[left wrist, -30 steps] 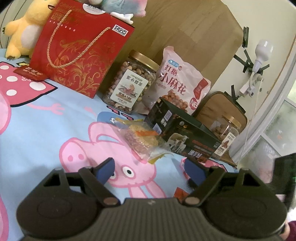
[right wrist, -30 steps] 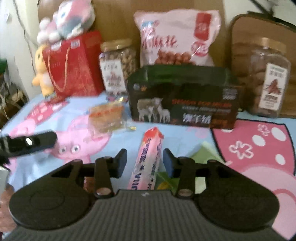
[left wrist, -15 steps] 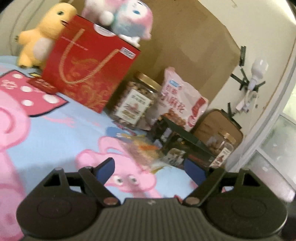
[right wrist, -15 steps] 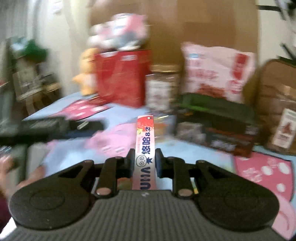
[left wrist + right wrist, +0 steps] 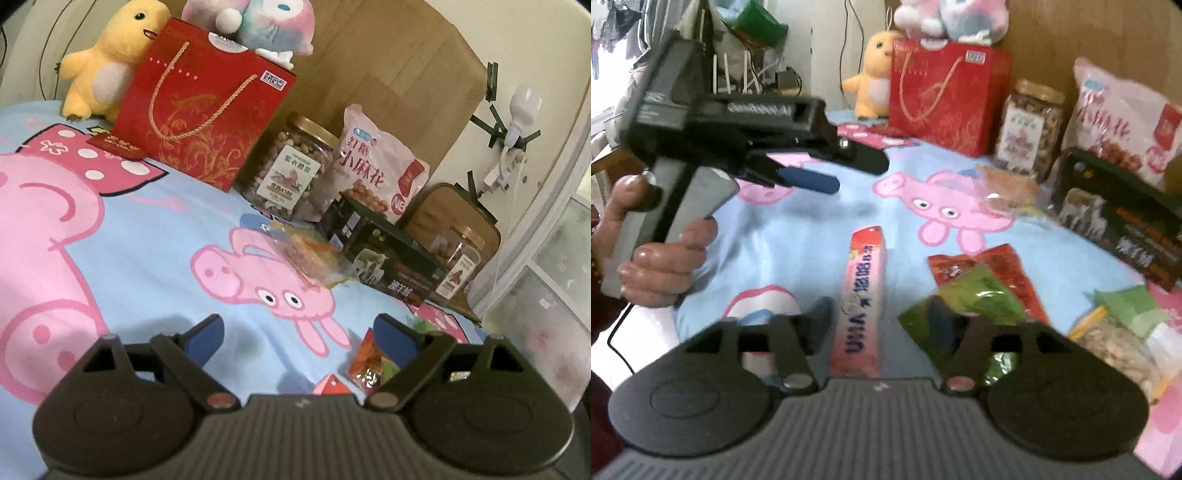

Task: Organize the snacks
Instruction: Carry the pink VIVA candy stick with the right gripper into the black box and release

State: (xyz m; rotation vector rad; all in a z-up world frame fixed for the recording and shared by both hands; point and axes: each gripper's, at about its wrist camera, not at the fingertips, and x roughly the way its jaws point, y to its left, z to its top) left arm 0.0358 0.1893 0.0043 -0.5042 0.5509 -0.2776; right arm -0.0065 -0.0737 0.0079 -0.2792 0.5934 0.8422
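Observation:
A long pink candy stick [image 5: 864,291] lies on the pig-print sheet [image 5: 798,236], between the fingers of my right gripper [image 5: 879,317]. Its jaws are opening and the pads stand off the stick. A green packet [image 5: 975,299] and a red packet [image 5: 1004,266] lie just right of it. My left gripper [image 5: 299,328] hovers over the sheet [image 5: 147,266], its jaws opening with nothing between them. In the right wrist view the left gripper [image 5: 842,171] shows at upper left, held by a hand [image 5: 665,254]. A small red packet [image 5: 369,362] lies by its right finger.
Along the back stand a red gift bag [image 5: 207,114], a nut jar [image 5: 288,170], a pink snack bag [image 5: 376,173], a dark box [image 5: 391,258] and a second jar [image 5: 458,262]. A clear snack packet [image 5: 310,258] lies before the box. Plush toys [image 5: 107,70] sit behind the gift bag. More packets [image 5: 1119,332] lie at right.
My right gripper closed on the candy stick, swung left with it and has spread its jaws, leaving the stick on the sheet. The left gripper drew back a little and opened wider.

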